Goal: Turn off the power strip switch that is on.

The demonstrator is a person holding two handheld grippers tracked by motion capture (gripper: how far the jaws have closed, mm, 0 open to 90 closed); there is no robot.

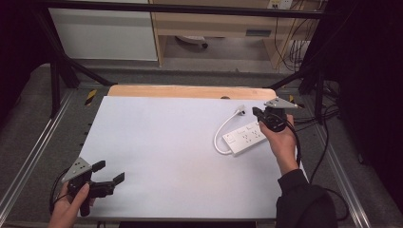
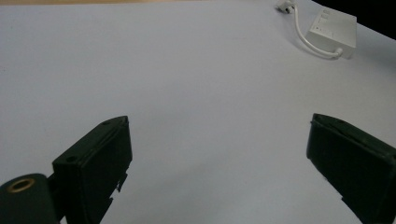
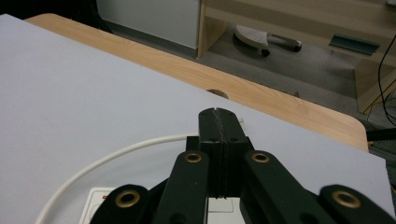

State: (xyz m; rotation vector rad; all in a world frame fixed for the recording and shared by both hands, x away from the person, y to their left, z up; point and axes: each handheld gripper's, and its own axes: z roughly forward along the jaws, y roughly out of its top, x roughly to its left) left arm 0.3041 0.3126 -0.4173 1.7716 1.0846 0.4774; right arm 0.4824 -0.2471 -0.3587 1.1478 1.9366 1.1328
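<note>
- Power strip (image 1: 244, 136), white with several sockets, lies flat on the far right part of the sheet; our right gripper hangs right over its far end, and we cannot tell whether the two touch.
- White sheet (image 1: 166, 156) is the largest thing we see: it covers nearly the whole table top, and a strip of the wooden table (image 1: 190, 91) shows along its far edge.
- Beyond the table we see the floor and pale wooden furniture (image 1: 214, 23).
- Our left gripper (image 1: 108, 172) sits at the near left corner of the sheet, well apart from the strip, with its jaws spread wide and nothing between them; the left gripper view shows bare sheet in the gap.
- Our right gripper (image 1: 258, 113) is held at the far right, and in the right gripper view its two jaws press flat together with nothing clamped in them.
- White cable (image 1: 219, 135) curves out of the strip's left end, loops toward us and away again across the sheet.
- Plug (image 1: 241, 110), the smallest piece, ends the cable near the sheet's far edge, just beside the right gripper's tips.
</note>
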